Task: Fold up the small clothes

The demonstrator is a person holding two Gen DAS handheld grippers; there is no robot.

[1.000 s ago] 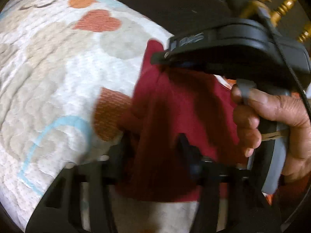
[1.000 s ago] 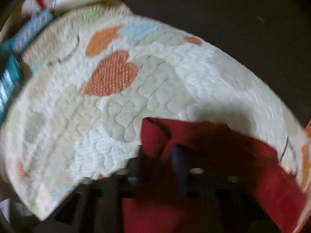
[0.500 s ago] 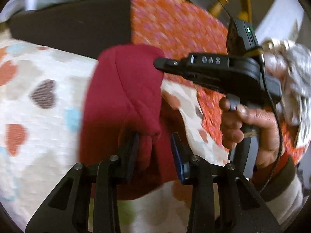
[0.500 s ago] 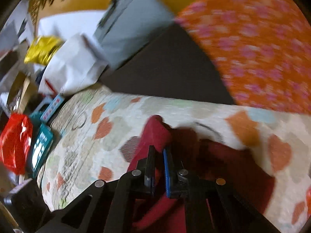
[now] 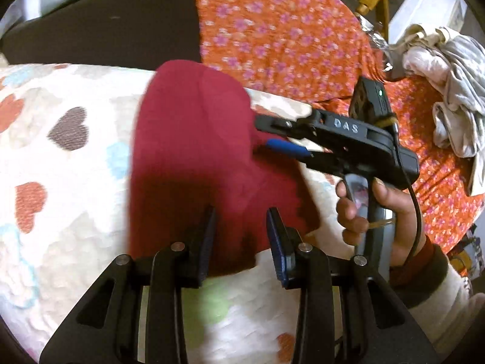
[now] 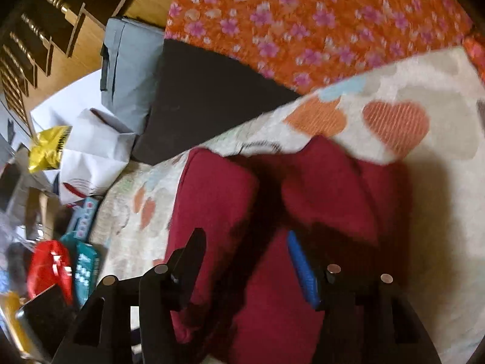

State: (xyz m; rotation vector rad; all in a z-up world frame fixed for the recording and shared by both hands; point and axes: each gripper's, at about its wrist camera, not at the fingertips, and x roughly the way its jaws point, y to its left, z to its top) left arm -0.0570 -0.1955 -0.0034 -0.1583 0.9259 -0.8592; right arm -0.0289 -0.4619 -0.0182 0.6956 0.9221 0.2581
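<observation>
Your left gripper point(image 5: 239, 233) stands with its 2 fingers parted and nothing pinched; the dark red garment point(image 5: 194, 157) lies folded on the heart-print quilt point(image 5: 60, 182) straight ahead of it, its near edge running under the gap between the fingers. Your right gripper point(image 5: 260, 133) comes in from the right of that view, its 2 tips apart and right at the garment's right edge; your right hand point(image 5: 379, 209) grips the handle, and that tool body blocks part of the quilt behind it.

From your right gripper point(image 6: 245, 261), the fingers are spread wide over the garment point(image 6: 218, 200), which shows 2 rounded folded lobes ahead with a dark crease between them. Whether the tips touch the cloth, you cannot tell.

Beyond the quilt lies an orange flowered sheet point(image 5: 288, 30) and a black panel point(image 6: 206, 97). Far right of your left gripper sits a heap of pale clothes point(image 5: 448, 91). Left of your right gripper: a yellow packet point(image 6: 48, 148), a red packet point(image 6: 48, 270), a grey-blue bag point(image 6: 130, 69).
</observation>
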